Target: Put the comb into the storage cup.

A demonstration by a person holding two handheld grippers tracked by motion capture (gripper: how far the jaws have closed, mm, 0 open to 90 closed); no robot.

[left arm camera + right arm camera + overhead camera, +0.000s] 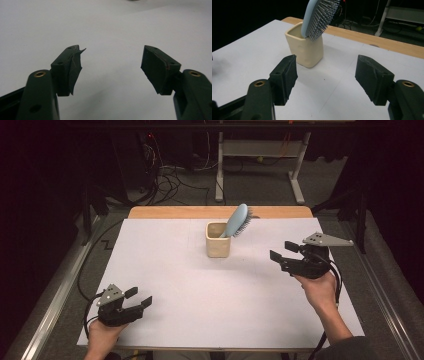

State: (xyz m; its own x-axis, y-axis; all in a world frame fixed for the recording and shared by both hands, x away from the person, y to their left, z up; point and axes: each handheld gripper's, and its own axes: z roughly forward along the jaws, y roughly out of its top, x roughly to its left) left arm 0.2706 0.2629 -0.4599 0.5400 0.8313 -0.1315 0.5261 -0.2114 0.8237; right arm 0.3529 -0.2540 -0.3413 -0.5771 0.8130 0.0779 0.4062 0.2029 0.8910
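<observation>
A cream square cup (218, 244) stands upright near the far middle of the white table top, and a light blue hairbrush (237, 220) leans out of it toward the right, bristles facing right. In the right gripper view the cup (305, 48) and brush (319, 17) sit ahead and left of the jaws. My right gripper (282, 253) hovers right of the cup, apart from it, open with nothing between its jaws (325, 77). My left gripper (138, 297) rests near the front left corner, open and empty (112, 67), over bare white surface.
The white sheet (200, 285) covers a wooden table whose bare edge (165, 212) shows at the back. Beyond it are a metal desk frame (260, 160) and tangled cables (170, 180) on the floor. A cable runs along the table's left side.
</observation>
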